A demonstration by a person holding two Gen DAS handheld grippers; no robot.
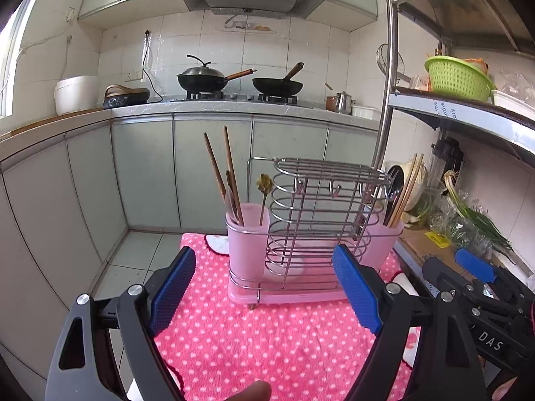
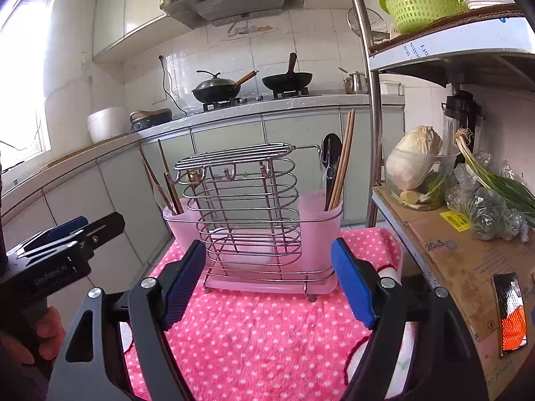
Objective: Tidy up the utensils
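A wire utensil rack [image 1: 317, 220] [image 2: 247, 207] with a pink drip tray stands on a pink polka-dot cloth [image 1: 267, 341] [image 2: 254, 341]. Its left pink cup [image 1: 247, 234] [image 2: 182, 227] holds brown chopsticks [image 1: 227, 173], a clear spoon and a gold spoon [image 1: 264, 187]. Its right pink cup [image 1: 384, 240] [image 2: 319, 214] holds light chopsticks [image 2: 344, 157] and a black spoon [image 2: 331, 153]. My left gripper [image 1: 267, 287] is open and empty, just in front of the rack. My right gripper [image 2: 267, 284] is open and empty, also in front of the rack.
A metal shelf unit [image 2: 374, 100] stands at the right with cabbage [image 2: 414, 160], green onions [image 2: 495, 180], a cardboard sheet and a green basket [image 2: 418, 3]. The counter behind carries two woks [image 1: 200, 78], a kettle and a rice cooker [image 1: 77, 93].
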